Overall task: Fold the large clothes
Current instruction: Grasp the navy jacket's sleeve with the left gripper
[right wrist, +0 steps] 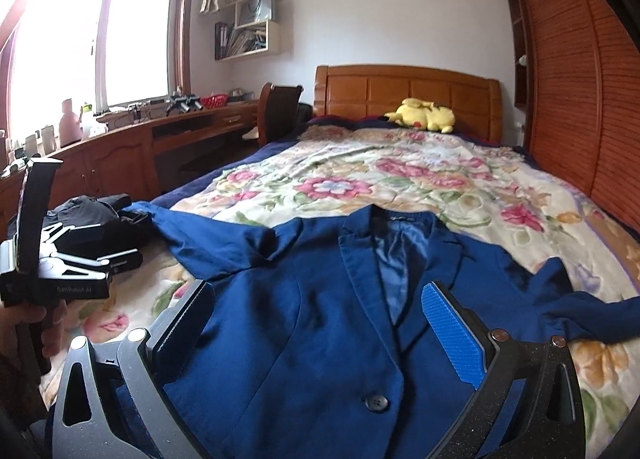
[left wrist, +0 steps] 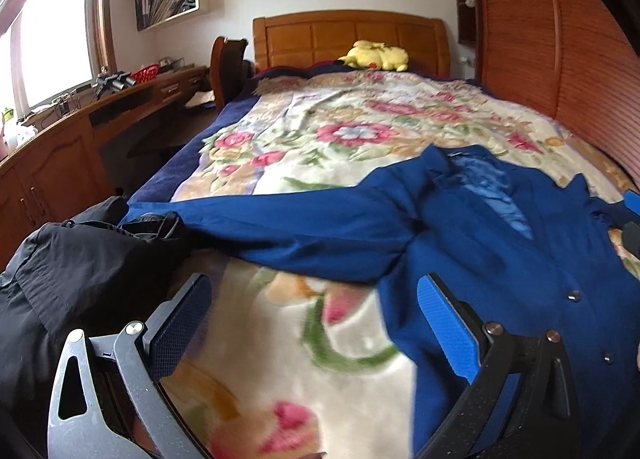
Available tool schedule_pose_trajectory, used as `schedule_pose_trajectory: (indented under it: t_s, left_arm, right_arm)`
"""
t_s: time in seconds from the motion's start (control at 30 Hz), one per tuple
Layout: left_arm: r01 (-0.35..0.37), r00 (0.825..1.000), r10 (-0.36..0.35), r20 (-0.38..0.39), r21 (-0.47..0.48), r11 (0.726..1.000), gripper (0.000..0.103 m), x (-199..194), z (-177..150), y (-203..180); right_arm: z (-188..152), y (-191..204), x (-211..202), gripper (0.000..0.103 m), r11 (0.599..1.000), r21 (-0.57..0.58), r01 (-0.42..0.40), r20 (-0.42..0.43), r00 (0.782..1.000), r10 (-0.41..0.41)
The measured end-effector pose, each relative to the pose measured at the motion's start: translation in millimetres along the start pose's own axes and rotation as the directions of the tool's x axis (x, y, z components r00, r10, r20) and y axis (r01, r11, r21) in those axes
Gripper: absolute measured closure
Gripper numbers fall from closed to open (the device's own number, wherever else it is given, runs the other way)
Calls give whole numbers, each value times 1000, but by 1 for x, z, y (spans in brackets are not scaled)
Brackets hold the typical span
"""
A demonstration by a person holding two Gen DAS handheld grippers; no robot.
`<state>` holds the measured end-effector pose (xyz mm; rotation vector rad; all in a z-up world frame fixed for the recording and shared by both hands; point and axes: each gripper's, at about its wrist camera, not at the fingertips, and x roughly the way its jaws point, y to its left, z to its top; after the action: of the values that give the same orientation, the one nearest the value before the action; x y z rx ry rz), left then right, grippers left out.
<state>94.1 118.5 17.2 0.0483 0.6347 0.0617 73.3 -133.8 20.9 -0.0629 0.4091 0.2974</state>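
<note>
Blue jacket (right wrist: 304, 323) cloth fills the view right under our right gripper (right wrist: 320, 323), so we start from there: it lies face up, buttoned, on the flowered blanket (right wrist: 400, 179) of the bed, collar toward the headboard, one sleeve (left wrist: 280, 227) running out toward the black clothes (left wrist: 72, 259) at the bed's edge and the other sleeve (right wrist: 580, 315) trailing off the opposite way. We judge that no fold is begun yet. To do it well, we should pinch each sleeve near the cuff, bring it flat across the chest, then smooth before halving the body. Our right gripper hovers low over the front, jaws spread wide and holding nothing. Our left gripper (left wrist: 312, 323) hangs over the bare blanket beside the hem, likewise open and empty, gripped from below by a hand (right wrist: 36, 323).
</note>
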Motion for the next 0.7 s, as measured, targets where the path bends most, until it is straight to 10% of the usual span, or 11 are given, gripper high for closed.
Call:
schedule_pose_trajectory:
  t_s: [0.7]
  left_arm:
    - [-3, 979, -30, -202, -161, 987, 12, 112, 18, 50]
  right_arm:
    - [5, -14, 30, 0, 997, 10, -71, -114, 991, 72]
